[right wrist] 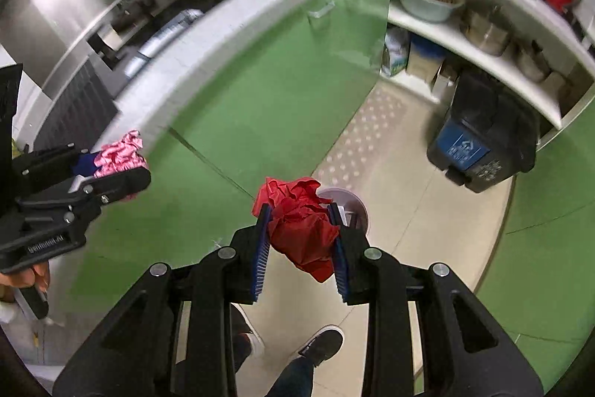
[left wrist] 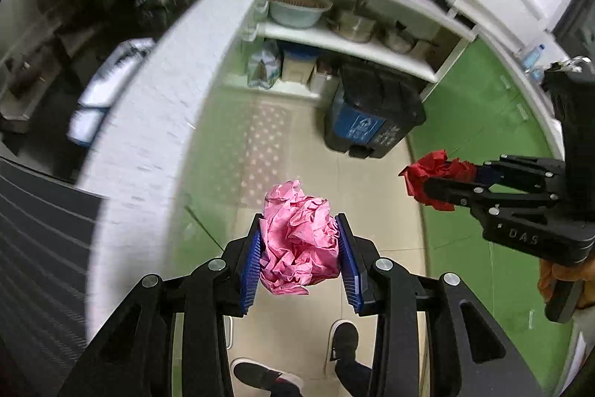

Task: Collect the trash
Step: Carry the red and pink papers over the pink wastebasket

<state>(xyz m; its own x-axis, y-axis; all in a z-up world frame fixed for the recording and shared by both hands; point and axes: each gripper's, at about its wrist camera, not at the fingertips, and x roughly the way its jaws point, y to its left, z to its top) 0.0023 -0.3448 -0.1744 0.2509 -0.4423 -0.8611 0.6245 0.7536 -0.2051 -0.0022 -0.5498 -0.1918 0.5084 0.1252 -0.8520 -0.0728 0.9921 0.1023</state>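
The left gripper [left wrist: 299,240] pinches a crumpled pink paper ball [left wrist: 297,240] between its blue pads [left wrist: 250,270], which press into both of its sides; the wad sticks up past the fingertips, its longer run lying along the fingers. The right gripper [right wrist: 299,229] likewise squeezes a crumpled red paper wad [right wrist: 299,229], which hangs lengthwise between the pads with a loose corner trailing back toward the camera. Both tools are held in the air and tilt down toward a pale tiled floor [right wrist: 409,211], where the person's dark shoes [right wrist: 323,345] stand. In the left wrist view the right gripper sits off to the right with its red wad pointing left. Beyond lies a white-dotted mat [left wrist: 260,144], then a dark bin with a blue label [left wrist: 372,114] standing before open white shelves [left wrist: 353,43] holding bowls and steel pots. Green cabinet fronts [right wrist: 279,80] under a white counter edge [left wrist: 156,106] curve round the room.
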